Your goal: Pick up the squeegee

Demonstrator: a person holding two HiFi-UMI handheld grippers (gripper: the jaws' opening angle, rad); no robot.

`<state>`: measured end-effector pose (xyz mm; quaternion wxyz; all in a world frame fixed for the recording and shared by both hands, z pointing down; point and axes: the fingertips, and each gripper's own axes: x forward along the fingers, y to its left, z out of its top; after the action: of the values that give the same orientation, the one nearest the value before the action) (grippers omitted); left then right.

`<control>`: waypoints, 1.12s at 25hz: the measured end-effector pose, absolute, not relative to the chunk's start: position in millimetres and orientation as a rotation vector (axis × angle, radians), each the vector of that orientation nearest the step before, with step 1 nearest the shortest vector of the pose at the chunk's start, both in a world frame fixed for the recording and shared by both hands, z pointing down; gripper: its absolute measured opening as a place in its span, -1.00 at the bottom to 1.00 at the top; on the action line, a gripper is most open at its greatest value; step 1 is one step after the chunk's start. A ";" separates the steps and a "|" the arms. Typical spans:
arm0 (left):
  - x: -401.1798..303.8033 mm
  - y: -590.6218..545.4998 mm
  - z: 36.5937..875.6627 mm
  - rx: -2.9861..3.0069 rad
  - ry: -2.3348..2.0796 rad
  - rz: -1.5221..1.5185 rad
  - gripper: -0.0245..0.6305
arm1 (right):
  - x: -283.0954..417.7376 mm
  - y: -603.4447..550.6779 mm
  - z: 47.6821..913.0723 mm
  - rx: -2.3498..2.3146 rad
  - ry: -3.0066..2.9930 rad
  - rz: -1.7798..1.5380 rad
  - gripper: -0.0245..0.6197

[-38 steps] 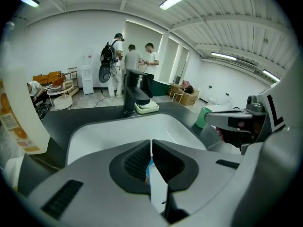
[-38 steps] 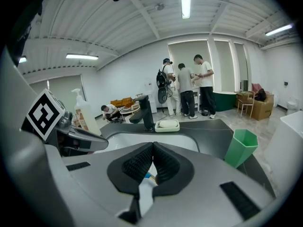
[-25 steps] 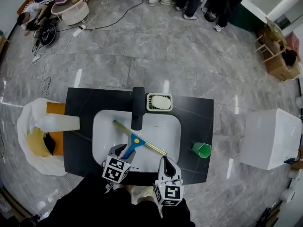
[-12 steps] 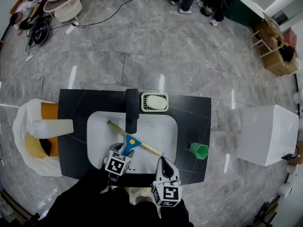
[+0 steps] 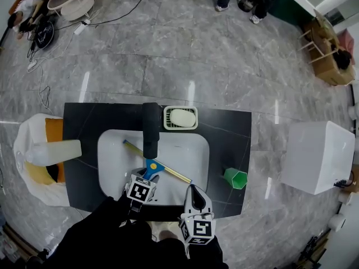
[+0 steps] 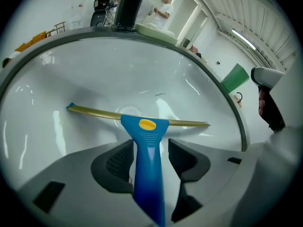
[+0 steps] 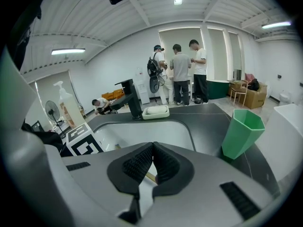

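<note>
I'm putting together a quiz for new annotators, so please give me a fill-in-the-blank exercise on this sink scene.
1. The squeegee lies in the white ___.
2. The left gripper, jaws open, straddles the squeegee's blue ___.
3. The right gripper has its jaws ___, with nothing between them.
4. The cup on the dark counter is coloured ___.
Missing words: sink; handle; shut; green.
Note: the left jaws have just been opening, with the handle between them.
</note>
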<state>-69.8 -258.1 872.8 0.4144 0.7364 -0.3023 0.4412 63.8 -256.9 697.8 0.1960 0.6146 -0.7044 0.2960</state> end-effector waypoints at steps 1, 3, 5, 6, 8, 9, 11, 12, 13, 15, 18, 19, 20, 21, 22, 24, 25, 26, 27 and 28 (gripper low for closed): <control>-69.9 -258.6 875.1 1.843 -0.764 1.114 -0.19 | 64.8 -256.8 698.9 1.721 -1.972 0.833 -0.88; -71.4 -260.7 877.9 1.834 -0.779 1.134 -0.26 | 67.3 -256.0 701.2 1.722 -1.970 0.838 -0.88; -71.7 -260.6 880.8 1.826 -0.791 1.144 -0.35 | 71.8 -254.9 702.6 1.728 -1.966 0.842 -0.88; -71.1 -259.7 882.0 1.823 -0.789 1.143 -0.36 | 74.5 -254.6 702.9 1.731 -1.963 0.844 -0.88; -70.9 -257.8 883.1 1.814 -0.772 1.143 -0.38 | 78.5 -254.6 702.3 1.738 -1.959 0.849 -0.88; -71.4 -257.4 882.6 1.812 -0.761 1.146 -0.40 | 79.8 -254.8 702.0 1.741 -1.958 0.850 -0.88; -72.5 -258.8 881.8 1.815 -0.749 1.151 -0.45 | 81.1 -255.0 702.3 1.744 -1.960 0.852 -0.88; -72.3 -259.5 882.4 1.817 -0.748 1.151 -0.47 | 81.8 -255.0 703.1 1.744 -1.961 0.853 -0.88; -71.4 -260.1 883.3 1.820 -0.748 1.148 -0.49 | 82.4 -255.1 704.1 1.743 -1.963 0.853 -0.88; -70.1 -261.2 884.3 1.827 -0.747 1.145 -0.52 | 82.8 -255.5 705.5 1.739 -1.967 0.855 -0.88; -71.0 -261.3 882.6 1.828 -0.749 1.134 -0.54 | 81.5 -255.5 706.1 1.736 -1.975 0.855 -0.88; -71.6 -261.2 881.8 1.826 -0.754 1.131 -0.54 | 81.3 -255.2 706.4 1.735 -1.978 0.854 -0.88; -71.8 -261.2 881.2 1.825 -0.761 1.129 -0.54 | 81.4 -254.7 706.5 1.734 -1.979 0.853 -0.88; -71.5 -261.3 880.4 1.826 -0.769 1.130 -0.54 | 81.8 -254.0 706.1 1.733 -1.980 0.853 -0.88; -70.8 -261.6 878.8 1.830 -0.777 1.132 -0.55 | 82.5 -253.0 704.9 1.732 -1.981 0.852 -0.88; -69.0 -262.6 873.1 1.845 -0.793 1.138 -0.55 | 84.8 -250.2 701.1 1.733 -1.985 0.843 -0.87; -68.2 -263.2 869.9 1.853 -0.802 1.140 -0.55 | 85.9 -248.9 698.2 1.734 -1.989 0.836 -0.88; -67.0 -263.9 866.1 1.859 -0.809 1.135 -0.55 | 86.8 -247.7 694.7 1.737 -1.993 0.829 -0.88; -65.3 -264.7 861.3 1.864 -0.815 1.127 -0.55 | 87.7 -246.5 691.1 1.740 -1.998 0.821 -0.88; -63.3 -265.7 855.7 1.868 -0.820 1.117 -0.55 | 88.7 -245.0 687.4 1.743 -2.003 0.813 -0.88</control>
<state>-63.3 -265.7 855.7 0.3966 0.7373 -0.3237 0.4407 88.7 -245.0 687.4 0.1814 0.6174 -0.7093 0.2877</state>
